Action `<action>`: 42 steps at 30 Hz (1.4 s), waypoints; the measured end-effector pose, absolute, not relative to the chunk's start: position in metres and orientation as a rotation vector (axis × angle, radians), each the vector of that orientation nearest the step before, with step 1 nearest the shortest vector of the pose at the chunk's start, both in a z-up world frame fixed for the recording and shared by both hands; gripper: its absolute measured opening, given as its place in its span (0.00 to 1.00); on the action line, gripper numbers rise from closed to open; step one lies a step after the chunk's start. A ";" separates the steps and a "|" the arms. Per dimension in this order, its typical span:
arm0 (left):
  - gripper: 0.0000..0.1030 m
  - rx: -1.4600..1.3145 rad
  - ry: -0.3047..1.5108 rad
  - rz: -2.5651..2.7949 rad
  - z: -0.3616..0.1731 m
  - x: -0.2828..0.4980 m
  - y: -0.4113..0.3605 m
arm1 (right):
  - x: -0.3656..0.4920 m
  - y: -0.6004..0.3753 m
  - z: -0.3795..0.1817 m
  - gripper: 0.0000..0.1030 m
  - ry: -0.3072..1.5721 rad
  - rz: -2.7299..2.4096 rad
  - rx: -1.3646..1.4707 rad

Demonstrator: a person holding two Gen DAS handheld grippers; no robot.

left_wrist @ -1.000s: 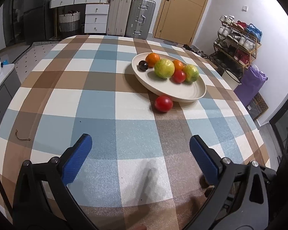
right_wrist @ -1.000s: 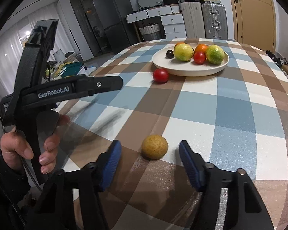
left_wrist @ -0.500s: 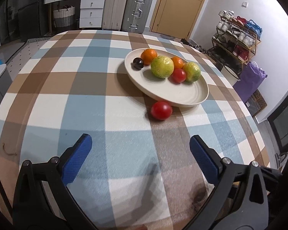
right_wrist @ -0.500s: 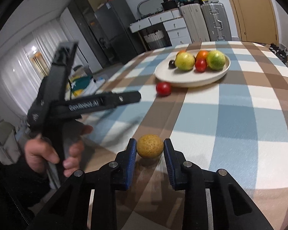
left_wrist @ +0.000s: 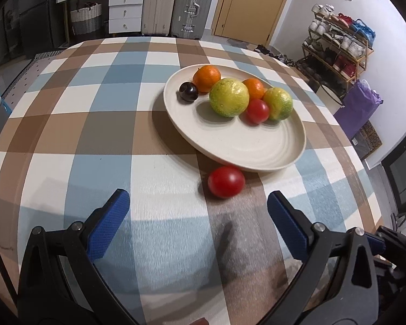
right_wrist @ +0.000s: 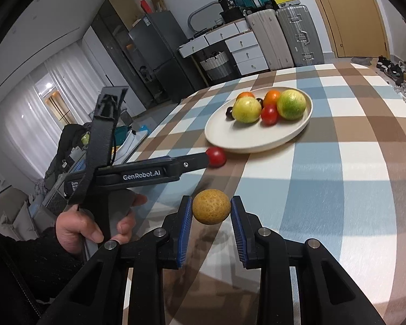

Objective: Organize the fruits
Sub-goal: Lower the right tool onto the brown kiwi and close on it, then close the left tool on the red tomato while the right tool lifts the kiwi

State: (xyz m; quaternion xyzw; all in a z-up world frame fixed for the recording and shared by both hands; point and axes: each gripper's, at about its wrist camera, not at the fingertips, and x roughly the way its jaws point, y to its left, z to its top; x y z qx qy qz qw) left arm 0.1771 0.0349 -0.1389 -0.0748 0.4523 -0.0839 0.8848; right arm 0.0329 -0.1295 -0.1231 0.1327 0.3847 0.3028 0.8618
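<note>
A cream plate (left_wrist: 257, 149) (right_wrist: 257, 138) on the checked tablecloth holds two oranges, two green-yellow citrus fruits, a dark plum and a red tomato. A loose red tomato (left_wrist: 226, 181) (right_wrist: 216, 157) lies on the cloth just in front of the plate. My left gripper (left_wrist: 197, 205) is open, its blue pads just short of that tomato and spread wider than it. My right gripper (right_wrist: 211, 211) is shut on a small brownish-yellow fruit (right_wrist: 211, 210), lifted off the cloth. In the right wrist view the left gripper's body (right_wrist: 138, 174) and the hand (right_wrist: 78, 227) holding it show at left.
Suitcases (left_wrist: 176, 5), white drawers (left_wrist: 124, 8) and a wicker basket stand beyond the table's far edge. A shoe rack (left_wrist: 338, 51) and a purple bag (left_wrist: 360, 105) are off the right edge. A dark fridge (right_wrist: 159, 62) stands at the back.
My right gripper closed on the brownish-yellow fruit and lifted it off the cloth. My left gripper moved forward toward the loose tomato, still open.
</note>
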 end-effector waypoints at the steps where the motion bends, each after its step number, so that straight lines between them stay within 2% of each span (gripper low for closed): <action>1: 0.98 -0.156 0.948 -0.178 -0.140 0.181 0.034 | 0.035 -0.131 -0.123 0.28 0.808 0.638 0.285; 13: 0.96 -0.118 0.964 -0.185 -0.144 0.200 0.024 | 0.053 -0.138 -0.123 0.28 0.815 0.645 0.297; 19: 0.69 -0.119 0.992 -0.235 -0.147 0.206 0.022 | 0.060 -0.141 -0.123 0.28 0.818 0.645 0.309; 21: 0.57 -0.130 0.997 -0.255 -0.149 0.205 0.022 | 0.062 -0.141 -0.123 0.28 0.817 0.645 0.312; 24: 0.44 -0.141 0.997 -0.286 -0.150 0.203 0.023 | 0.064 -0.140 -0.122 0.28 0.817 0.647 0.313; 25: 0.44 -0.141 0.997 -0.304 -0.150 0.204 0.022 | 0.064 -0.140 -0.122 0.28 0.817 0.647 0.313; 27: 0.29 -0.146 0.998 -0.335 -0.152 0.203 0.022 | 0.065 -0.140 -0.122 0.28 0.819 0.646 0.313; 42: 0.28 -0.208 0.985 -0.375 -0.149 0.183 0.039 | 0.073 -0.133 -0.117 0.28 0.818 0.645 0.301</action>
